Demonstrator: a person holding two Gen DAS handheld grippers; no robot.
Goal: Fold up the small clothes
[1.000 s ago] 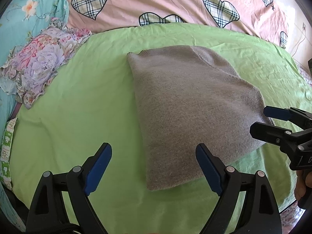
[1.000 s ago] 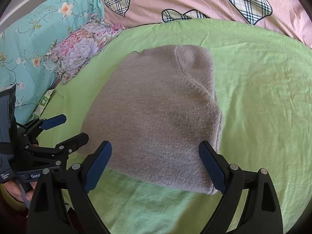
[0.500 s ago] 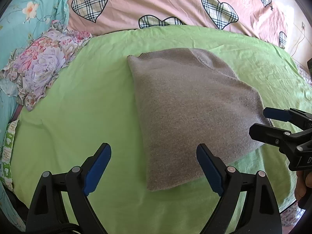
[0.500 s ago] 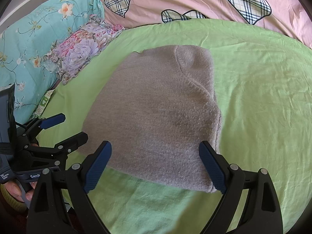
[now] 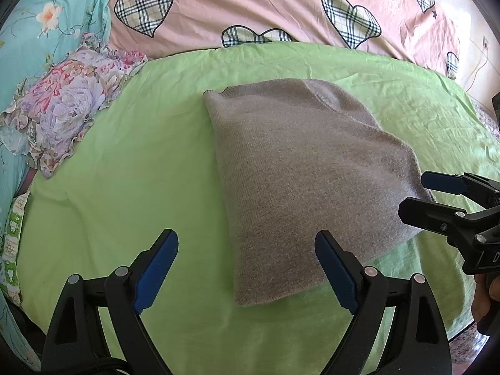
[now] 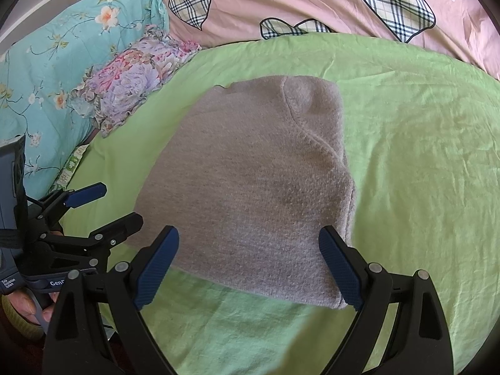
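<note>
Garment: grey knit [image 5: 300, 181] lay folded on green bed sheet [image 5: 140, 172] | Left tongs [image 5: 247, 268]: spread wide, empty | Right tongs [image 6: 250, 265]: spread wide, empty, above the knit's near edge.

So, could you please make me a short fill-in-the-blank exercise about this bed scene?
1. The folded garment lying on the sheet is ____ in colour.
2. The sheet under the garment is ____.
3. The pink cover behind the sheet is printed with plaid ____.
4. The left claw and the right claw both stand ____, holding nothing.

Missing words: grey; green; hearts; open
</note>
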